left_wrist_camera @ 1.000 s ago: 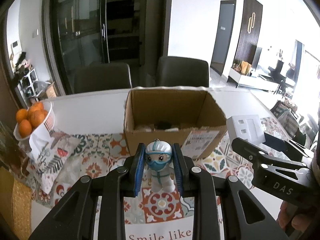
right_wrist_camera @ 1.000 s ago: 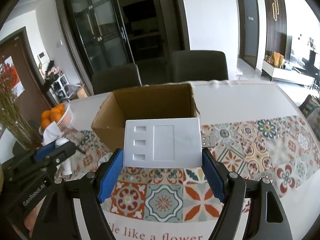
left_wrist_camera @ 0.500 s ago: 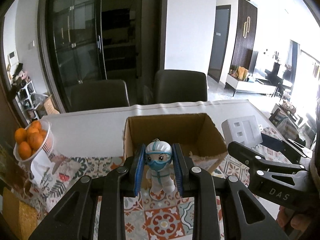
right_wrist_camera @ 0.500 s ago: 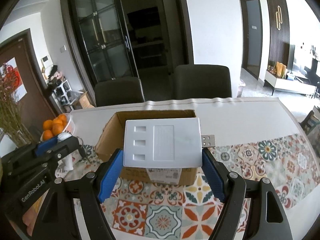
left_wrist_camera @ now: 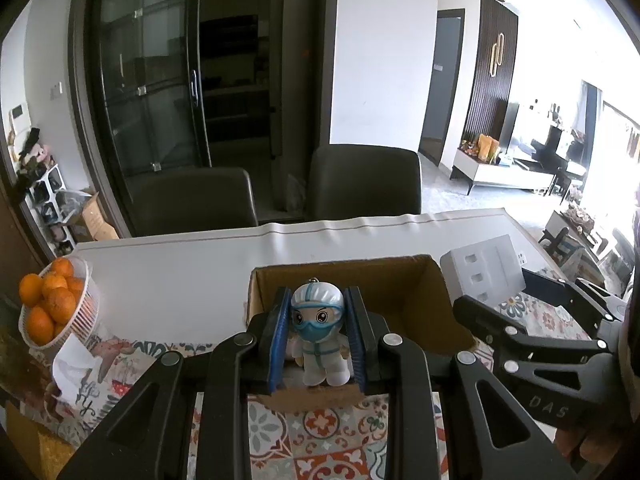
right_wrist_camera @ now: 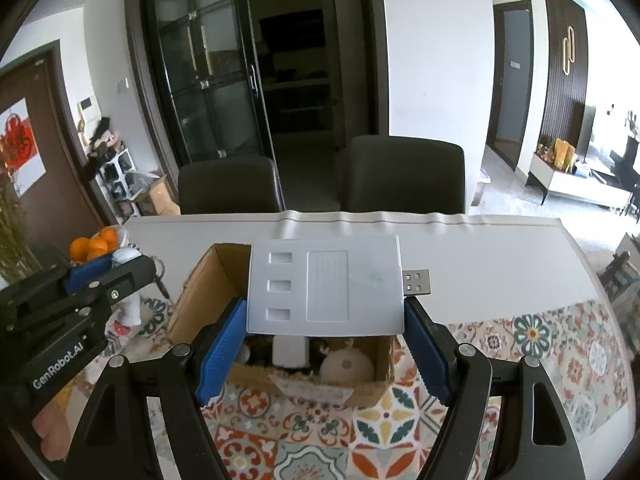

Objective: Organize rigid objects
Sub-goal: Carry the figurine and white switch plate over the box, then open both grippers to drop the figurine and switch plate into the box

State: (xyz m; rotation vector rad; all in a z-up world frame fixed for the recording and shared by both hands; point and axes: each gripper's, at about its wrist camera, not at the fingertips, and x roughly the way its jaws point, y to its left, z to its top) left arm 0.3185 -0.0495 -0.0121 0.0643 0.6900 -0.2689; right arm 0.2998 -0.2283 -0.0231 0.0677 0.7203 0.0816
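Hovering over open cardboard box (right_wrist_camera: pixel 200 300) on bench (right_wrist_camera: pixel 480 248): left gripper (left_wrist_camera: pixel 318 336) clamping masked figurine (left_wrist_camera: pixel 318 332), right gripper (right_wrist_camera: pixel 325 340) clamping white USB hub (right_wrist_camera: pixel 324 284); inside, white block (right_wrist_camera: pixel 290 350), round cream item (right_wrist_camera: pixel 347 365).

Daylight floods in from the right, overexposing that side, while fisheye distortion bends and darkens sharp frames' corners.

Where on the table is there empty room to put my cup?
The bare white table behind and right of the cardboard box is free. The tiled mat right of it too. It is crowded by the basket of oranges.
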